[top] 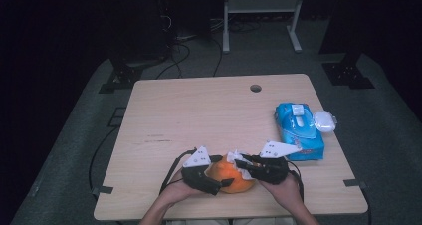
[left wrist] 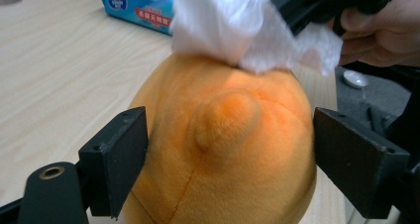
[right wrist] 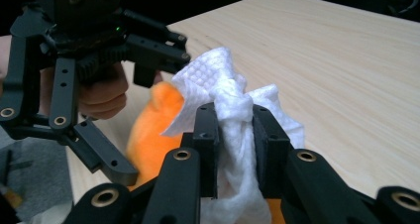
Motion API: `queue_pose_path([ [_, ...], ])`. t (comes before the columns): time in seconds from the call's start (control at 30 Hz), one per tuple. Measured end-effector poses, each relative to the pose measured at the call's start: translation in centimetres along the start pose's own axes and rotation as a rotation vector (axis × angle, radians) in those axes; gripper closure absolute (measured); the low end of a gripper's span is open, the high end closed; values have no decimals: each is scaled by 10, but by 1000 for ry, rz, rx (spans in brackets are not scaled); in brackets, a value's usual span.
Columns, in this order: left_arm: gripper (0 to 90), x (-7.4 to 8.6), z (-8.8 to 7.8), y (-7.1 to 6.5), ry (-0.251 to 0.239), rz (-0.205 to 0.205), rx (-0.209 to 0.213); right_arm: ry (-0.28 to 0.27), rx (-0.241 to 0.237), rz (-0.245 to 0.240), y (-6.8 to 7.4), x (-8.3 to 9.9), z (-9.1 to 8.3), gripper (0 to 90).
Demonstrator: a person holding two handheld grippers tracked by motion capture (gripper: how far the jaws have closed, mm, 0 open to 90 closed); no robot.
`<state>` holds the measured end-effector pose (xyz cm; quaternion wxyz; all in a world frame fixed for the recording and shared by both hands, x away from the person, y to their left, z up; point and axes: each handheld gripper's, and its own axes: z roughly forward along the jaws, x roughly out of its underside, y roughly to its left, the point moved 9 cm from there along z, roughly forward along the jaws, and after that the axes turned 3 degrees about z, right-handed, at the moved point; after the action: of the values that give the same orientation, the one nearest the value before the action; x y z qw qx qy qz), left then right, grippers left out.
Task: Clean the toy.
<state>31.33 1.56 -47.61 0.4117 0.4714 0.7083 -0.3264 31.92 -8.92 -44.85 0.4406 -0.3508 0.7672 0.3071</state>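
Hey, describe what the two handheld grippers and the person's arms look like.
Both the left gripper and the right gripper are black, built from linked bars with brass-coloured rivets and blocky flat jaws. Each carries a grey three-cornered plate dotted with small holes on top, and a black cable trails from each. A small green light glows on the left one's body. The forearms are bare, with no sleeves in view.

This looks like a lab or recording studio: a plain wooden table (top: 199,110) stands on grey carpet (top: 74,135) amid dark surroundings, with black stand feet (top: 117,78) at the far left, trailing cables (top: 174,56), and a white metal frame (top: 261,8) beyond.
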Motion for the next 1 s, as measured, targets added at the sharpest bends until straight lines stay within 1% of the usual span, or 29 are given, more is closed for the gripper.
queue_pose_path([
  [0.03, 167, 0, 1, 0, 4, 6, -7, -1, 8, 2, 0, -1, -1, 746],
  [0.07, 218, 0, 1, -1, 6, 15, -11, -12, 11, 2, 1, -4, -3, 746],
  [0.1, 243, -1, 2, -3, 1, 26, -19, -20, 6, -1, 4, -6, -3, 746],
  [0.13, 276, -2, 4, -5, -6, 37, -27, -29, -12, -19, 10, -9, -3, 746],
  [0.17, 299, -4, 6, -9, -2, 56, -33, -31, -30, -31, 18, -11, -1, 746],
  [0.2, 309, -4, 8, -11, 13, 81, -39, -23, -49, -46, 26, -12, 2, 746],
  [0.23, 311, -4, 7, -12, 28, 97, -49, -8, -46, -70, 30, -11, 6, 746],
  [0.27, 314, -4, 6, -12, 28, 97, -49, 1, -40, -86, 30, -9, 7, 747],
  [0.3, 323, -2, 4, -11, 28, 94, -45, 3, -48, -79, 29, -9, 8, 747],
  [0.33, 330, -1, 3, -10, 26, 93, -42, 4, -49, -54, 24, -8, 7, 747],
  [0.37, 330, -1, 2, -10, 25, 93, -40, 10, -13, -49, 14, -6, 4, 747],
  [0.4, 329, -1, 3, -10, 23, 93, -36, 11, 0, -37, 9, -5, 3, 747],
  [0.43, 326, -2, 4, -11, 20, 90, -35, 2, -3, 5, 3, -4, 0, 747],
  [0.47, 316, -2, 5, -11, 23, 94, -34, 0, -1, 15, 2, -3, -2, 746],
  [0.5, 292, -2, 6, -11, 24, 95, -30, -2, 5, 1, 4, -4, -3, 746],
  [0.53, 278, -2, 7, -12, 21, 91, -28, -6, -2, -4, 8, -6, -3, 746],
  [0.57, 270, -2, 7, -12, 20, 87, -27, -13, -38, -11, 16, -8, -1, 746],
  [0.6, 268, -1, 7, -12, 21, 89, -25, -7, -43, -34, 22, -9, 1, 746],
  [0.63, 271, 0, 5, -11, 26, 97, -22, 4, -33, -62, 24, -8, 4, 746],
  [0.67, 285, 1, 3, -10, 30, 101, -20, 8, -35, -65, 22, -7, 5, 747],
  [0.7, 295, 1, 2, -9, 27, 98, -19, 6, -38, -37, 19, -6, 5, 747],
  [0.73, 299, 2, 1, -8, 27, 92, -20, 6, -33, -23, 14, -5, 4, 747],
  [0.77, 302, 2, 1, -6, 26, 88, -17, 9, -14, -15, 6, -3, 2, 747],
  [0.8, 304, 3, 0, -5, 25, 86, -16, 9, 18, 3, -5, 0, -1, 747],
  [0.87, 305, 4, -2, -3, 23, 77, -14, 7, 46, 47, -22, 6, -6, 747],
  [0.9, 304, 5, -4, -1, 21, 69, -11, 17, 74, 62, -30, 10, -8, 747],
  [0.93, 304, 5, -5, -1, 17, 59, -8, 27, 87, 90, -40, 16, -10, 747],
  [0.97, 305, 6, -5, 0, 16, 55, -6, 21, 75, 125, -44, 19, -10, 747],
  [1.0, 307, 6, -5, 0, 18, 57, -4, 22, 71, 139, -46, 20, -10, 747],
])
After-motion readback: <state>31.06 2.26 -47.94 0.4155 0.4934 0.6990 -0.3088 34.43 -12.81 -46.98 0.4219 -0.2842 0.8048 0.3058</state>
